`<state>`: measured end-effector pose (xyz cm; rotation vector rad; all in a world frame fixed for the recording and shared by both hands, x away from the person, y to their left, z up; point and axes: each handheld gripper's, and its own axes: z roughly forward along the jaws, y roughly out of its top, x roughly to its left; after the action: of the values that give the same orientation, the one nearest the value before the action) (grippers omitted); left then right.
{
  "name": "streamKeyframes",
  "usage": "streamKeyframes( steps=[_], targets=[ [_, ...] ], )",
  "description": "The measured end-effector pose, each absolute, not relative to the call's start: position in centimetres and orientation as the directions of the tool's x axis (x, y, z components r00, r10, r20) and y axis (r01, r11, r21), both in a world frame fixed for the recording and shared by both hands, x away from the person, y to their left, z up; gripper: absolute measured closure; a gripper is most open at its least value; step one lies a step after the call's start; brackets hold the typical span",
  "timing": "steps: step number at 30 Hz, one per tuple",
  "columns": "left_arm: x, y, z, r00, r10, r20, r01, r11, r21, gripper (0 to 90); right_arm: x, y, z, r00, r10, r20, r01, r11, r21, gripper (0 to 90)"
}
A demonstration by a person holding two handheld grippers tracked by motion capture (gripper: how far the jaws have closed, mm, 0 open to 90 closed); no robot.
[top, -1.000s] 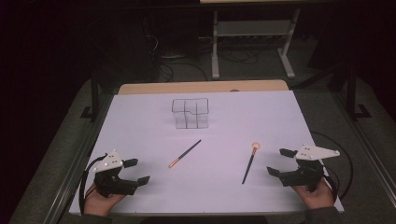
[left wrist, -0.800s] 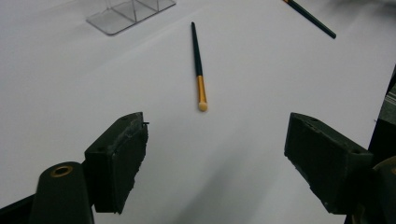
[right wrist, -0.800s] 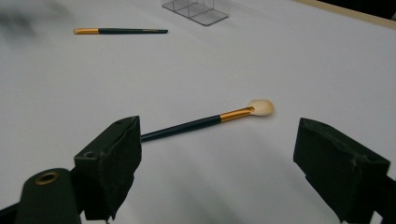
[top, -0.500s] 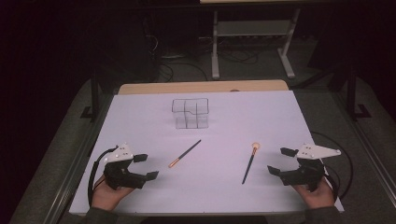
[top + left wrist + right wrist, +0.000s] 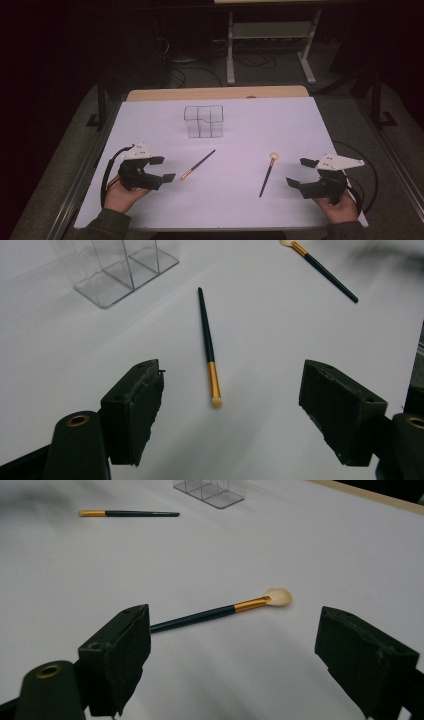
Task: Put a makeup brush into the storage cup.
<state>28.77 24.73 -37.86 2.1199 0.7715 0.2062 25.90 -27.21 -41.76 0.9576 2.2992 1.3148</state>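
Two slim dark-handled makeup brushes with gold ferrules lie on the white table top [image 5: 150, 120]. The left brush [image 5: 198, 164] [image 5: 207, 340] points its pale tip at my left gripper [image 5: 163, 168] [image 5: 234, 390]. That gripper is open; its jaws have just been closing a little with nothing between the pads, and the brush tip lies just ahead of them. The right brush [image 5: 267, 176] [image 5: 215, 612] has a fluffy cream head and lies just left of my right gripper [image 5: 299, 172] [image 5: 239, 621], which is open and holds nothing.
A clear plastic organizer [image 5: 204, 121] [image 5: 120, 270] [image 5: 212, 490] with several compartments stands upright at the middle back of the table. A wooden strip [image 5: 215, 93] runs along the far edge. Metal rails [image 5: 75, 190] flank the table.
My left gripper has moved right and slightly up, toward the pale tip of the left brush. The right gripper and both brushes have stayed where they were.
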Motion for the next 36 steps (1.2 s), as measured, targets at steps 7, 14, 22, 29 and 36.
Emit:
streamKeyframes(
  steps=[7,14,22,29,36],
  targets=[
    [29.8,23.9,-38.0,0.802,0.585,-0.123,0.463,-0.476,0.748,26.4,25.9,-27.2,-41.7,-0.721,0.691,0.049,0.39,0.347,0.853,13.8],
    [30.6,23.3,-37.5,0.801,0.586,-0.12,0.468,-0.489,0.736,27.3,26.0,-27.2,-41.6,-0.724,0.689,0.046,0.386,0.349,0.854,13.8],
    [32.1,21.7,-37.3,0.802,0.584,-0.126,0.483,-0.51,0.712,28.0,26.1,-26.9,-41.6,-0.728,0.684,0.047,0.383,0.35,0.855,13.8],
    [33.6,20.3,-37.4,0.808,0.578,-0.111,0.493,-0.562,0.664,30.0,26.2,-26.8,-41.6,-0.733,0.679,0.051,0.388,0.355,0.851,13.8],
    [34.5,19.2,-37.7,0.808,0.581,-0.099,0.504,-0.593,0.628,34.8,26.1,-26.8,-41.6,-0.735,0.677,0.042,0.382,0.361,0.851,13.8]
  ],
)
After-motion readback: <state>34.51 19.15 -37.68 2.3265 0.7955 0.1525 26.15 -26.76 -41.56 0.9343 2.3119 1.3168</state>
